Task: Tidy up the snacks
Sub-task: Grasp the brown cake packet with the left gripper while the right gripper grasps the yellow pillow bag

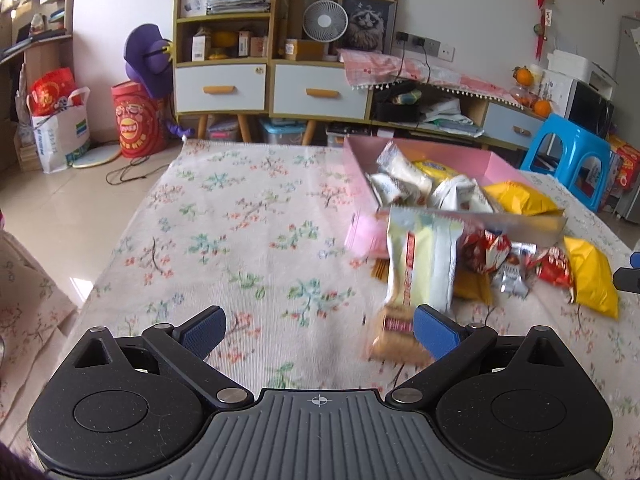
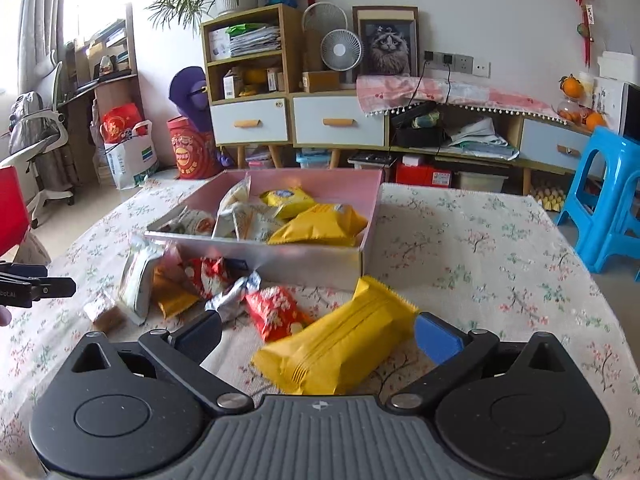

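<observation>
Spreading wide over the floral tablecloth (image 1: 240,220), the left gripper (image 1: 318,330) held nothing; its right pad sat just beside a pale biscuit packet (image 1: 420,264) that was blurred, so contact could not be judged. The right gripper (image 2: 320,334) also stood wide open, with a long yellow snack pack (image 2: 340,344) lying loose on the cloth between its fingers, close to the right one.

To the left of the biscuit packet the cloth ran bare to the table's near and left edges, leaving open room on that side. Just beyond the yellow pack lay a loose cluster: a red wrapper (image 2: 276,312), a silver wrapper (image 2: 236,294), an orange packet (image 2: 172,296) and the pale packet, crowded against the front wall of the pink box (image 2: 304,258). Inside the box were white packets (image 2: 244,216) on the left and yellow packets (image 2: 320,220) on the right, reaching near its rim. Right of the box, the cloth was bare to the table's edge, where a blue stool (image 2: 608,200) stood.

Beyond the table, tiled floor led to a shelf cabinet (image 2: 250,80), a small fan (image 2: 342,50) and a framed cat picture (image 2: 386,42) against the wall. Print on the wrappers was too blurred to read, and the box's front wall hid what lay low inside it.
</observation>
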The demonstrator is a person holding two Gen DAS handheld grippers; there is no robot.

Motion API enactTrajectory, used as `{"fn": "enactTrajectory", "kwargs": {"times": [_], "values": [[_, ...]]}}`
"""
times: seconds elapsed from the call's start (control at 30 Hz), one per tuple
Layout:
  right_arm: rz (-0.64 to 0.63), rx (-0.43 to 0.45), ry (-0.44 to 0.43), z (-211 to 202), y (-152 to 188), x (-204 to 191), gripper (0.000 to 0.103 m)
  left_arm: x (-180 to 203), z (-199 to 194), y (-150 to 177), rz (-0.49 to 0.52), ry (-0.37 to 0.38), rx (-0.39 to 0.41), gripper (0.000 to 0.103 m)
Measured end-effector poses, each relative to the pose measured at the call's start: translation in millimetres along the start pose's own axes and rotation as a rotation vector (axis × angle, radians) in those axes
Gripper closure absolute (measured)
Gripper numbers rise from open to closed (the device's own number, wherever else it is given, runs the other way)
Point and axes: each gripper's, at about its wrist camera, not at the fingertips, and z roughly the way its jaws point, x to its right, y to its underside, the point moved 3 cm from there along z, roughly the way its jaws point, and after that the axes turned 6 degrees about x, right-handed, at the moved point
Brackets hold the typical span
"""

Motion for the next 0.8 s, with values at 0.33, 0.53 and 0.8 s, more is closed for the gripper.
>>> {"fn": "enactTrajectory", "kwargs": {"times": [0.33, 0.53, 0.8], "values": [[-0.068, -0.056, 0.007, 8.1, 20.2, -8.9, 0.009, 25.3, 13.2, 17.4, 0.093, 0.057, -0.048, 0.002], [-0.012, -0.077, 0.029, 21.9, 18.9, -1.4, 0.009, 45.2, 24.7, 22.2, 0.149, 0.089, -0.067, 0.002], [0.016, -0.142, 0.091, 47.3, 17.6, 6.3, 0.009, 46.9, 29.7, 23.2, 0.155, 0.092, -0.065, 0.002]]}}
